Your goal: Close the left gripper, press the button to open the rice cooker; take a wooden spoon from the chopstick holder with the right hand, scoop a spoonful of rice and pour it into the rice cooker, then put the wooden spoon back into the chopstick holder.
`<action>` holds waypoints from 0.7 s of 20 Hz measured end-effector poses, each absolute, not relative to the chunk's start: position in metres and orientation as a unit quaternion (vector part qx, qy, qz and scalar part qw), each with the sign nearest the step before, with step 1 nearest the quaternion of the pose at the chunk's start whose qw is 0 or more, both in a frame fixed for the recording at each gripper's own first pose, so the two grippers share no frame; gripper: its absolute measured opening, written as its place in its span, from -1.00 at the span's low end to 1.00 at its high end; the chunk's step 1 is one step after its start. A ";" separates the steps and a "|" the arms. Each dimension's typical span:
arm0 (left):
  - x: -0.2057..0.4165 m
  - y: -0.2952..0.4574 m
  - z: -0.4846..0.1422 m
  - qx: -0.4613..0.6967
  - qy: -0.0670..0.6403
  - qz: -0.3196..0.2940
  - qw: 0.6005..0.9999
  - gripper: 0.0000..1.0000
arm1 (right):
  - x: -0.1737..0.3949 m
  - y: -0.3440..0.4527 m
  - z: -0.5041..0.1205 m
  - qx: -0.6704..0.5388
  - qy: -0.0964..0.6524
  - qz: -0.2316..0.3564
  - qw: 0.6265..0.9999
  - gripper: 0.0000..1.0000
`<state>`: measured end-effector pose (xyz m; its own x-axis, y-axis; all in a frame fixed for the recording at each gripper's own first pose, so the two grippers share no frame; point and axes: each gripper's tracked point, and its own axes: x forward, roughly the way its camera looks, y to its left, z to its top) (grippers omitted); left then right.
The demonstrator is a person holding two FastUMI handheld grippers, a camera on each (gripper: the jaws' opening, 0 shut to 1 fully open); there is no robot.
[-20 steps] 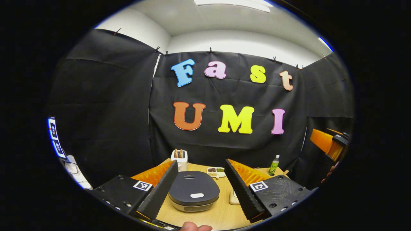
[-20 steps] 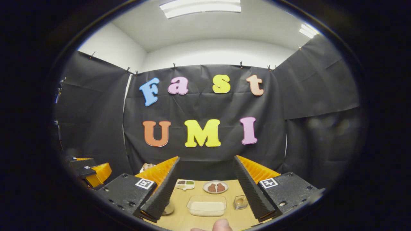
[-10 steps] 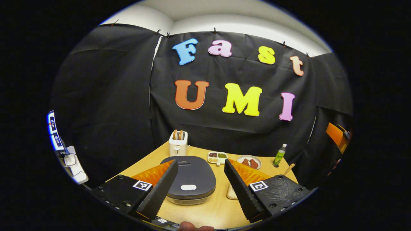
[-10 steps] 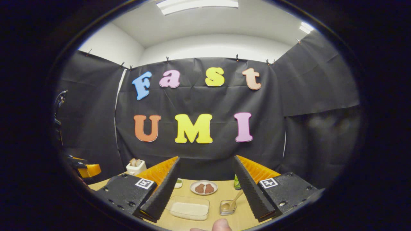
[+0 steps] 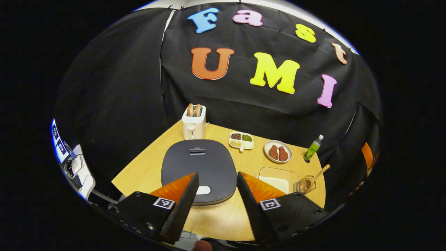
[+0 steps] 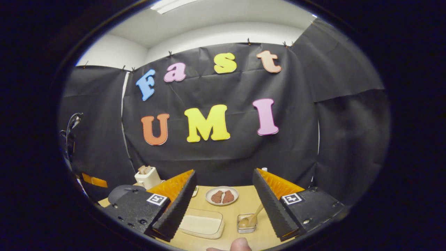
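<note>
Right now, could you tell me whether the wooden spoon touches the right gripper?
Apart: the right gripper view shows the wooden spoon in its holder between the open right gripper fingers.

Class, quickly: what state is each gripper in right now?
Left gripper: jaws open, holding nothing, above the rice cooker.
Right gripper: jaws open, holding nothing.

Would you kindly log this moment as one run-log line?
left gripper open above rice cooker | lid closed | right gripper open | wooden spoon in chopstick holder
</note>
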<state>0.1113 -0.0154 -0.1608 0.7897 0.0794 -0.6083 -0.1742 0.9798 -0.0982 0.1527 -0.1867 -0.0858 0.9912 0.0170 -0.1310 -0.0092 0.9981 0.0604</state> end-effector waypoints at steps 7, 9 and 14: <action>0.120 -0.003 -0.201 -0.080 0.403 0.062 0.909 -0.37 | 0.158 -0.216 -0.094 0.029 0.069 -0.014 0.997 1.00; 0.126 0.009 -0.212 -0.082 0.414 0.075 0.903 -0.38 | 0.158 -0.224 -0.099 0.033 0.073 -0.024 0.996 1.00; 0.126 0.006 -0.245 -0.153 0.464 0.061 0.870 -1.00 | 0.155 -0.236 -0.104 0.042 0.075 -0.041 0.995 1.00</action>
<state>0.1255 0.0062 -0.2453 0.5613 -0.0355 -0.8269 -0.2486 0.9457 -0.2094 0.1549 -0.2359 -0.1038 0.9854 -0.0744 -0.1530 0.0869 0.9933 0.0768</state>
